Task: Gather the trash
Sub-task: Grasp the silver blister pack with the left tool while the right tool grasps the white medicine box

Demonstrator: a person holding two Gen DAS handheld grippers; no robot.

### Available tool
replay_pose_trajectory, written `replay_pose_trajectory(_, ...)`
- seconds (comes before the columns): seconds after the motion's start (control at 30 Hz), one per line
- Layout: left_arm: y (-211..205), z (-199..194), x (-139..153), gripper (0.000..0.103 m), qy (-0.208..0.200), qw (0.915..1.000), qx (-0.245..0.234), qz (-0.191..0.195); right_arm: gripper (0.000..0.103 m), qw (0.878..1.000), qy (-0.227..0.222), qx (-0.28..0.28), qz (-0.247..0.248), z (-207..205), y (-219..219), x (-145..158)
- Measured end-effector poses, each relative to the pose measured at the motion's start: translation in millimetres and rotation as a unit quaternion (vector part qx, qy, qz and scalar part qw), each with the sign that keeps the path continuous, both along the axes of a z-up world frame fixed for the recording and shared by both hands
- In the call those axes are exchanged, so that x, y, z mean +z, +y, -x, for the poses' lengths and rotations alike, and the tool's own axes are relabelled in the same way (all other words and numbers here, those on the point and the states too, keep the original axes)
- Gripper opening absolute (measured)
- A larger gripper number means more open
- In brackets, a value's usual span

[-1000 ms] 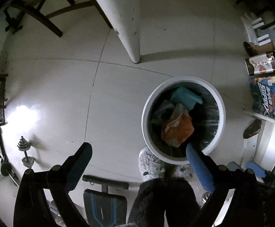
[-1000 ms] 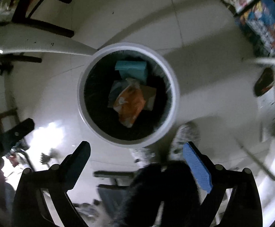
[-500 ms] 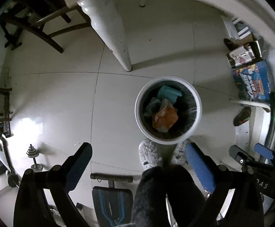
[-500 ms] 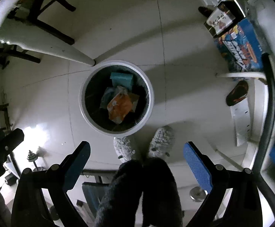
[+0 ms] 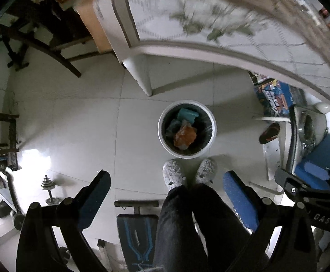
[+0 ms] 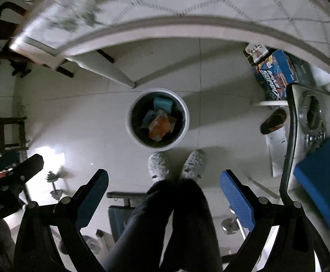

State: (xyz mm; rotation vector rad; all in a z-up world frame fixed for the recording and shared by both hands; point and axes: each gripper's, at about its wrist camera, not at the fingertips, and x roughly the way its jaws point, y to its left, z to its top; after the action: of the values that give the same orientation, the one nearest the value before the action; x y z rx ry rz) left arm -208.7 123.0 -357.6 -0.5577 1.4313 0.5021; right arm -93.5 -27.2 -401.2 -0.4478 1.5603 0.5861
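Pale floor tiles [image 5: 78, 122] fill both views, dim and glossy, with the white trash bin [image 5: 208, 145] as our landmark in the middle. Far left of the bin, small dumbbells [image 5: 49, 190] stand on the floor beside a bright glare patch. Closer in, on the near left of the bin, a black and blue bench pad [image 5: 137, 233] lies flat. Behind the bin and to its left, a white leg [image 5: 142, 77] of the patterned surface [image 5: 210, 22] comes down to the tiles, and the surface itself arches over the top of the frame, blurred. Now the bin: it stands upright on the floor, dark liner inside, holding an orange wrapper [image 5: 185, 136] on top, a teal packet [image 5: 187, 114] behind it, and a greyish piece to the left of those. Right in front of the bin, a person's two fuzzy grey slippers [image 5: 174, 174] sit just beside its rim, dark trouser legs [image 5: 187, 226] rising toward us. The left hand-held gripper [image 5: 166, 184] hangs high above, fingers spread wide, nothing between them. The right hand-held gripper [image 6: 163, 182] is likewise spread wide and empty. Right of the bin, a dark sandal [image 5: 269, 133] lies on the floor, and behind that a blue printed box [image 5: 276, 99] sits under the surface's edge.
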Motion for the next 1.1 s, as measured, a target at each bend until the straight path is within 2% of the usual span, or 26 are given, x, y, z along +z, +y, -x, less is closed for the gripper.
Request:
replay_pose_trajectory(0.17,-2.5,6.9,53.1,0.102,-0.022,0.9997,0.0,-0.007,0.1,1.0,-0.01,-0.004,-0.012,9.5,-5.0,68.2)
replay_pose_trajectory(0.3,-2.0,1.8,89.9,0.102,-0.042,0.9988,-0.001,-0.024,0.1,0.999,-0.004,-0.028,-0.04,11.7,-7.3,115.2)
replay_pose_trajectory(0.43,10.1,-24.3,120.0,0.102,-0.067,0.9967,0.005,-0.046,0.1,0.995,-0.015,-0.065,-0.078,-6.8,-7.0,158.3)
replay_pose_trajectory(0.6,18.5,-83.6,145.3,0.102,-0.09,0.9922,-0.004,-0.086,0.1,0.988,-0.04,-0.112,-0.096,-55.5,-12.7,188.8)
replay_pose_trajectory(0.67,21.6,-118.7,149.1,0.102,-0.095,0.9907,-0.014,-0.097,0.1,0.986,-0.056,-0.126,-0.094,-88.1,-19.6,197.6)
replay_pose_trajectory(0.83,34.5,-231.4,146.6,0.102,-0.097,0.9908,-0.022,-0.091,0.1,0.981,-0.089,-0.154,-0.075,-190.2,-35.8,203.8)
replay_pose_trajectory(0.97,43.7,-336.7,130.5,0.102,-0.076,0.9937,-0.012,-0.082,0.1,0.978,-0.098,-0.17,-0.066,-301.6,-45.3,195.2)
replay_pose_trajectory(1.1,51.2,-427.8,105.8,0.101,-0.046,0.9963,-0.013,-0.071,0.1,0.979,-0.099,-0.172,-0.041,-415.0,-38.0,168.9)
